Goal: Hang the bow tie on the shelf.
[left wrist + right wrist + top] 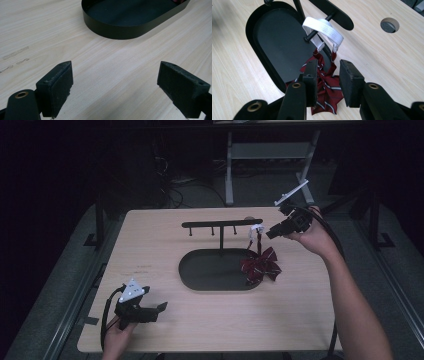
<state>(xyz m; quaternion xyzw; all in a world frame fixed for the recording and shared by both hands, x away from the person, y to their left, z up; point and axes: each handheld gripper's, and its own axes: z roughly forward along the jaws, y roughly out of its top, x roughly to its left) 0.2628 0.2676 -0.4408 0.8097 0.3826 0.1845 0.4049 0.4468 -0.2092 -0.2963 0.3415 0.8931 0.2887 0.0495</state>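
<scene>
Currently the right gripper (270, 233) is held above the far right part of the table (300, 320), jaws pointing toward the black stand (221, 226). In the right gripper view its jaws (327, 80) stand partly apart, one on each side of the upper part of a dark red bow tie (325, 93) with pale stripes; whether the pads touch the cloth I cannot tell.

Bow tie hangs just ahead of and below these jaws. White elastic strap (323, 28) looped over the end peg of the stand's crossbar; two thin red bands run down from the strap to the knot. Long axis of strap and bands roughly vertical, bow at the bottom. In the high view the bow (260, 266) spreads its wings sideways and rests against the right end of the oval black tray (187, 275), partly over its rim.

Left gripper (159, 309) sits low at the near left of the table, held in the person's left hand (119, 336), jaws pointing toward the tray. In the left gripper view the jaws (115, 87) are spread wide with bare wood between them; tray wall (125, 31) well ahead.
</scene>
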